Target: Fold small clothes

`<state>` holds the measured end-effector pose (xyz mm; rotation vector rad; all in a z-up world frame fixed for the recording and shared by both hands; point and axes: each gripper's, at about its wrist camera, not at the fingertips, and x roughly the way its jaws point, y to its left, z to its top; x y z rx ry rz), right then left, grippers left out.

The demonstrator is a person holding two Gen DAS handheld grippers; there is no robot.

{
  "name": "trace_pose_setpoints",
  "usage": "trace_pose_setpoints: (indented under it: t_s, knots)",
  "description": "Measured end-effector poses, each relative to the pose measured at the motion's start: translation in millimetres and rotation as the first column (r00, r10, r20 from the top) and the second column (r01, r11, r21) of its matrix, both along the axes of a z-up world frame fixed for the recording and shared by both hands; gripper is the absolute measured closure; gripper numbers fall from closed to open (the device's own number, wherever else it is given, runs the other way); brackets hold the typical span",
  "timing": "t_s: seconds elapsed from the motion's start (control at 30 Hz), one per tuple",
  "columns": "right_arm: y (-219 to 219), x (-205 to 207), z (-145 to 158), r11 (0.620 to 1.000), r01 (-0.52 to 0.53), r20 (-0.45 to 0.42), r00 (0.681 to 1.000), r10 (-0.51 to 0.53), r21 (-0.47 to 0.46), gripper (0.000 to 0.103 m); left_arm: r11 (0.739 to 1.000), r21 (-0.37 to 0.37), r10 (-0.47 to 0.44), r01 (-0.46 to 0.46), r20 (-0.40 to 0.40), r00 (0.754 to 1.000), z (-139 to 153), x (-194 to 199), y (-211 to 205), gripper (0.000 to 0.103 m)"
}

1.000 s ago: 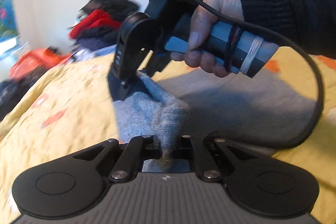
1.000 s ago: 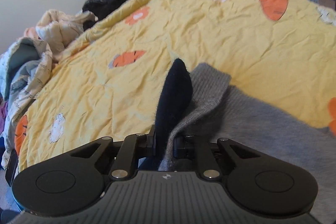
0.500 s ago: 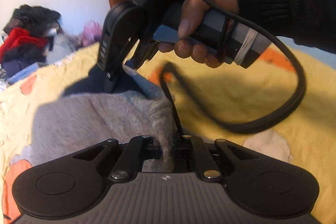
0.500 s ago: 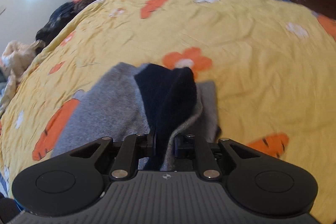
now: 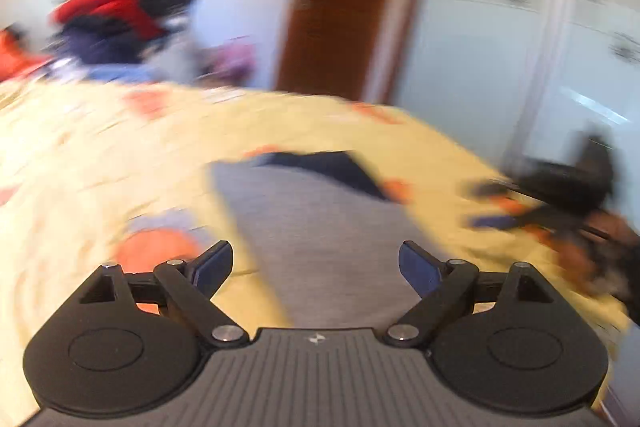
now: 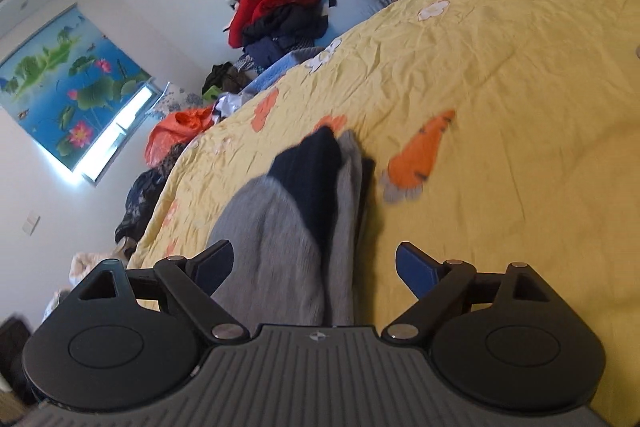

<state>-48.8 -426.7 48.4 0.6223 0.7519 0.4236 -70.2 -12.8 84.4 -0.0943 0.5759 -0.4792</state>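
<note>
left gripper (image 5: 316,259) jaws wide, holding nothing | right gripper (image 6: 314,261) same, wide and empty | grey knit garment (image 6: 280,227) with navy trim lies doubled on yellow bedsheet (image 6: 500,75), 12 o'clock off my fingers | one fold looks done, probably another plus smoothing left

No readable text, label, brand or number shows in either view.
</note>
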Motion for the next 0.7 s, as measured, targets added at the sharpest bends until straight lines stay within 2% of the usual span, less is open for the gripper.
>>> trace_pose_setpoints:
  t_s: [0.07,0.17,0.23,0.27,0.3,0.4,0.43,0.47,0.5,0.53,0.57,0.63,0.67,0.7]
  knots:
    - [7.1,-17.2,3.3,0.999,-0.026,0.000,1.000,0.026,-0.023,0.013,0.999,0.015,0.042,-0.041,-0.043,0.998,-8.4,16.4,8.5,0.012]
    - [11.8,-23.8,3.5,0.998,-0.045,-0.014,0.999,0.044,-0.054,0.013,1.000,0.010,0.026,-0.025,-0.111,0.993,-21.1,33.1,9.5,0.012]
    - [9.5,-20.9,-2.8,0.998,-0.021,-0.041,0.999,0.019,-0.053,0.013,0.995,-0.091,0.025,-0.045,-0.215,0.976,-31.9,36.2,19.7,0.012]
    - [8.8,-18.0,-7.0,0.999,-0.018,-0.056,0.998,0.015,-0.048,0.013,0.985,-0.157,0.021,-0.066,-0.278,0.960,-39.2,43.6,24.3,0.012]
    - [8.8,-18.0,-7.0,0.999,-0.018,-0.056,0.998,0.015,-0.048,0.013,0.971,-0.217,0.019,-0.098,-0.339,0.940,-49.4,49.8,29.2,0.012]
    - [21.4,0.0,-30.4,0.999,-0.040,-0.141,0.989,0.042,0.015,0.015,0.924,-0.348,-0.011,-0.160,-0.443,0.897,-63.0,59.9,32.5,0.013]
    - [25.4,2.7,-36.4,0.998,-0.052,-0.160,0.985,0.057,0.037,0.019,0.912,-0.376,-0.038,-0.163,-0.474,0.880,-69.0,65.2,28.6,0.013]
    - [29.4,4.8,-41.1,0.997,-0.057,-0.177,0.982,0.064,0.043,0.027,0.903,-0.398,-0.063,-0.162,-0.497,0.865,-72.4,67.3,27.3,0.014]
    - [33.2,5.2,-44.0,0.997,-0.064,-0.180,0.981,0.070,0.038,0.035,0.897,-0.416,-0.090,-0.152,-0.507,0.857,-75.6,67.7,25.3,0.022]
    - [36.2,5.0,-45.3,0.997,-0.072,-0.182,0.980,0.075,0.025,0.057,0.896,-0.425,-0.123,-0.130,-0.519,0.846,-76.8,68.1,17.4,0.026]
    - [38.4,5.1,-47.4,0.997,-0.072,-0.191,0.979,0.075,0.020,0.066,0.899,-0.424,-0.150,-0.107,-0.530,0.835,-79.1,69.6,13.1,0.033]
    - [38.9,2.9,-48.9,0.997,-0.068,-0.198,0.977,0.076,0.044,0.066,0.912,-0.404,-0.170,-0.074,-0.536,0.827,-80.8,68.3,5.9,0.044]
    - [39.9,1.2,-47.4,0.996,-0.071,-0.195,0.978,0.080,0.054,0.070,0.925,-0.376,-0.163,-0.060,-0.534,0.829,-80.3,67.4,2.9,0.073]
    - [39.9,1.2,-47.4,0.996,-0.071,-0.195,0.978,0.080,0.054,0.074,0.946,-0.321,-0.130,-0.057,-0.534,0.835,-80.8,68.5,-0.5,0.088]
